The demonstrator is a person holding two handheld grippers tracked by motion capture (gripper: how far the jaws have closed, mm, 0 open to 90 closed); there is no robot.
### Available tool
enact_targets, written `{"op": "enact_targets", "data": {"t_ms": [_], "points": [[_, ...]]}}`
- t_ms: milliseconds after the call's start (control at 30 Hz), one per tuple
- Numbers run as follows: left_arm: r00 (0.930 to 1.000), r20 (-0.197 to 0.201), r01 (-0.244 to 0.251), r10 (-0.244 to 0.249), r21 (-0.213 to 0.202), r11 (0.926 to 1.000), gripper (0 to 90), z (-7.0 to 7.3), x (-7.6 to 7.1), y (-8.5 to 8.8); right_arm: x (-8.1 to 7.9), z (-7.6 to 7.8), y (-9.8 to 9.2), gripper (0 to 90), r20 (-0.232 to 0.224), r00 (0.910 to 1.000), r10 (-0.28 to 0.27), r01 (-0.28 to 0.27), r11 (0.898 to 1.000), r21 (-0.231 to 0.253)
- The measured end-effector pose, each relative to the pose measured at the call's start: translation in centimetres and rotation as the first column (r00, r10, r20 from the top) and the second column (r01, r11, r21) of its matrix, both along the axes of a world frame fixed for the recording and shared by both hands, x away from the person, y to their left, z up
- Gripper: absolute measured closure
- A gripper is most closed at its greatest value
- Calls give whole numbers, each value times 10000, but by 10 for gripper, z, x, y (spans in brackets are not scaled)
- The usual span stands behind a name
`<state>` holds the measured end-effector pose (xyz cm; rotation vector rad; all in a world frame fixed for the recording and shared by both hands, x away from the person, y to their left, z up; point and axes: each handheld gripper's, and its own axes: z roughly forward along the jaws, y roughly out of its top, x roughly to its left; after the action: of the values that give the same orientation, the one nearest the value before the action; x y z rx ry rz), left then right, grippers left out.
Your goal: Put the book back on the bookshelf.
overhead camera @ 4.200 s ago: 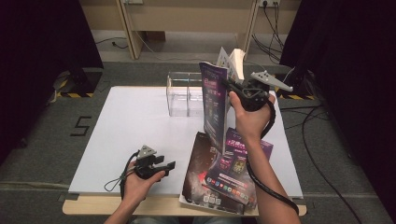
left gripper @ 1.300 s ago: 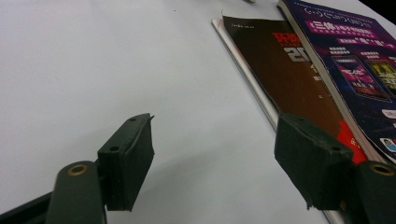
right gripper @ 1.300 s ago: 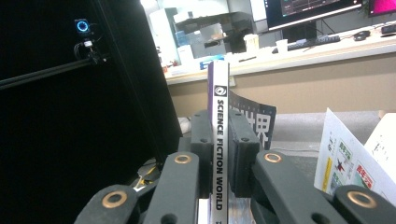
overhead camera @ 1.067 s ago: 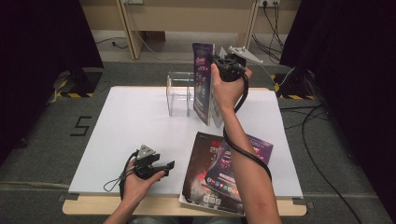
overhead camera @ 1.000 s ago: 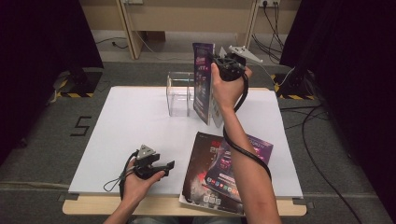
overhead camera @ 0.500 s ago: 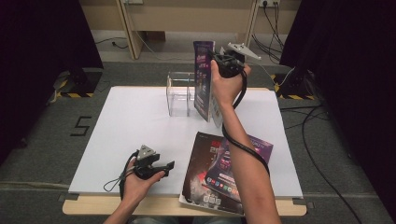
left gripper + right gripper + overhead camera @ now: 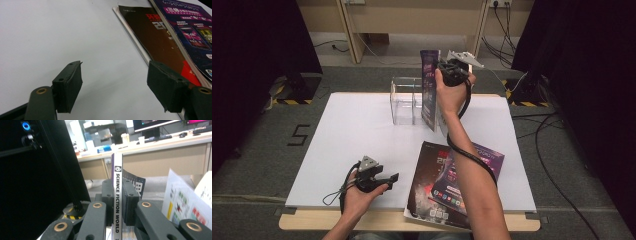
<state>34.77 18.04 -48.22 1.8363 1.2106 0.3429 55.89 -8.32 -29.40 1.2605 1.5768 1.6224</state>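
Right gripper (image 7: 447,67): I hold it raised over the far side of the tabletop (image 7: 352,130), next to the clear holder. In the right gripper view (image 7: 117,200) its two fingers (image 7: 108,195) press on either side of a thin spine, closed down to the thickness of that spine.

Held magazine (image 7: 430,85): upright, gripped near its top edge at the spine, its lower part hanging down to the right end of the clear holder. Its purple cover faces left in the high view. In the right gripper view the white spine (image 7: 117,192) reads "SCIENCE FICTION WORLD" and stands between my fingers.

Clear holder (image 7: 407,100): a see-through box with dividers, standing at the far middle of the tabletop, just left of the held magazine. Whether the magazine's bottom edge is already inside it or just beside it, I cannot tell.

Left gripper (image 7: 384,178): resting at the near edge of the tabletop in my left hand (image 7: 357,192). In the left gripper view (image 7: 120,87) its fingers (image 7: 68,86) stand wide apart with nothing between them, only bare white surface.

Stack of magazines (image 7: 454,182): lying flat at the near right of the tabletop, under my right forearm, a dark cover lowest and a purple one on top. In the left gripper view the stack (image 7: 160,37) lies just beside the right-hand finger.
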Motion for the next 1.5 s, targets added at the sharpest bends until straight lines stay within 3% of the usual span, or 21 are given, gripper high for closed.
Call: {"op": "enact_targets", "data": {"t_ms": [167, 433, 933, 1167, 1500], "points": [[10000, -58, 33, -33, -41, 10000, 274, -1, -1, 0, -10, -6, -6, 828, 273, 9996, 1, 4, 9998, -198], [10000, -56, 38, -38, -57, 10000, 274, -1, -2, -2, -39, -18, -19, 826, 542, 9985, 73, -35, 9976, -698], [10000, -49, 55, -55, -47, 10000, 274, 0, -2, -2, -66, -30, -44, 828, 449, 9985, 310, -254, 9924, -1204], [10000, -42, 54, -54, -39, 10000, 274, 0, -2, -3, -76, -34, -52, 825, 197, 9989, 431, -401, 9900, -1349], [9999, -56, 125, -125, -16, 9999, 275, 0, -2, -6, -79, -35, -61, 784, -158, 9989, 431, -451, 9869, -1551]]}}
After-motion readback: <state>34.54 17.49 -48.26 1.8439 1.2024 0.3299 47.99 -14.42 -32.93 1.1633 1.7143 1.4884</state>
